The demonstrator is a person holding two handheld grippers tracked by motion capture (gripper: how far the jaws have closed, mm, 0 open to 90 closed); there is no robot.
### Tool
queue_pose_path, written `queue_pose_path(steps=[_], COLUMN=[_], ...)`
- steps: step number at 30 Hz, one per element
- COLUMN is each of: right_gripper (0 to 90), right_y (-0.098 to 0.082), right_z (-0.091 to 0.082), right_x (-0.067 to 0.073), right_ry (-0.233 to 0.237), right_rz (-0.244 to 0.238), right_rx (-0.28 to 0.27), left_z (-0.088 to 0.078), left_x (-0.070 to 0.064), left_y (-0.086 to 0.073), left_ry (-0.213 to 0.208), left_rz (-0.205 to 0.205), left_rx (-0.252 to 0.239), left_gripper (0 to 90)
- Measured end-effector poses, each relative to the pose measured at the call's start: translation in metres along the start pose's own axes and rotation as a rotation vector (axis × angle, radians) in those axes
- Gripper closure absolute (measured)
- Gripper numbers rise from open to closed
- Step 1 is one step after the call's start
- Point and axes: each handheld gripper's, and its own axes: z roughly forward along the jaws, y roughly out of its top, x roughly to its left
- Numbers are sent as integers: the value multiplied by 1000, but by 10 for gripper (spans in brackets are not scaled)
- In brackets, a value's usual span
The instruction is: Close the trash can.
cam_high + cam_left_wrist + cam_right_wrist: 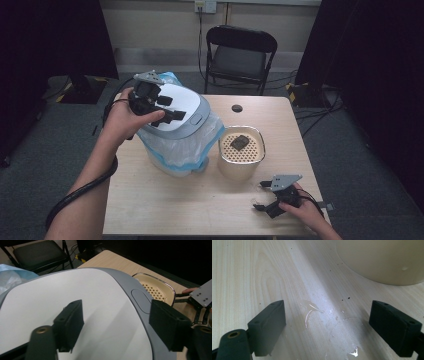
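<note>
left gripper (167, 107) was raised, jaws apart; right gripper (264, 196) sat low, jaws wide apart

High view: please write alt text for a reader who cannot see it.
A person's left gripper hovers, jaws open, over the closed white-and-grey lid of a small bin lined with a bag on a wooden table. Beside it stands a cream container with a perforated top; the right gripper rests open near the table's front corner.

The dark lump (240, 141) in the cream bin (241, 162) is too small to identify. The bag (182, 145) hides the big bin's (175, 107) body, and the chair's (240, 57) feet sit behind the desk (200, 200).
</note>
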Motion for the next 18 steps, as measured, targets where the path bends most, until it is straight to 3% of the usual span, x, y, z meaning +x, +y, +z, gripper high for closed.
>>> queue_pose_path(steps=[5, 18], right_gripper=[133, 133], right_y=[0, 0], right_z=[0, 0], right_x=[0, 0], right_ry=[0, 0], right_rz=[1, 0], right_rx=[0, 0], left_z=[-13, -42], left_x=[-2, -3], left_y=[-5, -31], left_ry=[-3, -3], left_rz=[10, -19], left_rx=[17, 16], left_gripper=[182, 175])
